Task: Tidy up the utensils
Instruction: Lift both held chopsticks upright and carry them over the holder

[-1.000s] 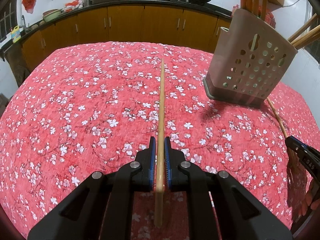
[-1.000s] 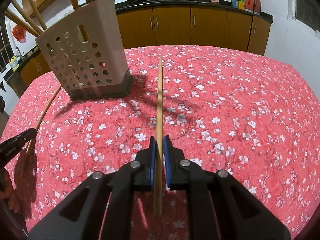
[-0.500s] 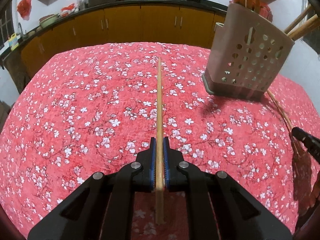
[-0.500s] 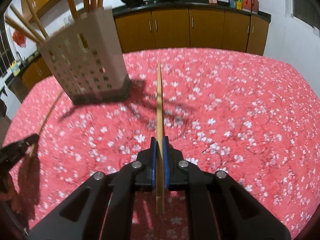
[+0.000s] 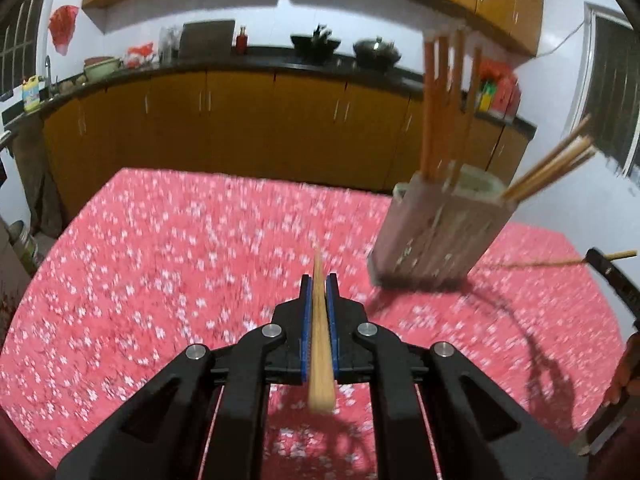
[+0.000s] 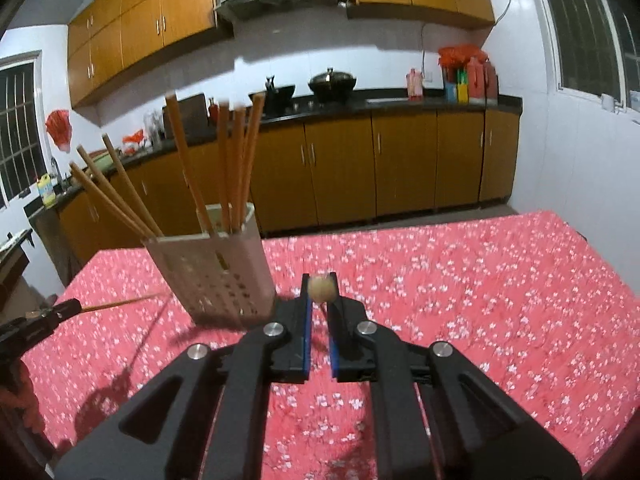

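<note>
My left gripper (image 5: 319, 280) is shut on a wooden chopstick (image 5: 320, 340) and holds it in the air above the red floral tablecloth (image 5: 160, 280). The perforated utensil holder (image 5: 440, 232) stands ahead to its right, with several chopsticks upright in it. My right gripper (image 6: 320, 284) is shut on a second chopstick (image 6: 322, 289), seen end-on between the blue pads. From there the holder (image 6: 216, 276) is just ahead to the left. Each wrist view catches the other gripper at its edge, the right gripper (image 5: 596, 257) and the left gripper (image 6: 74, 305), each carrying its stick.
Brown kitchen cabinets (image 6: 340, 168) with a dark counter run behind the table, with woks (image 6: 332, 82) and bottles on top. The red tablecloth (image 6: 480, 280) stretches to the right of the holder. A person's hand (image 5: 628, 364) shows at the right edge of the left wrist view.
Both grippers have lifted their chopsticks off the cloth and tilted upward. The holder now appears lower in both views, with its open top and the upper cabinets in sight.
</note>
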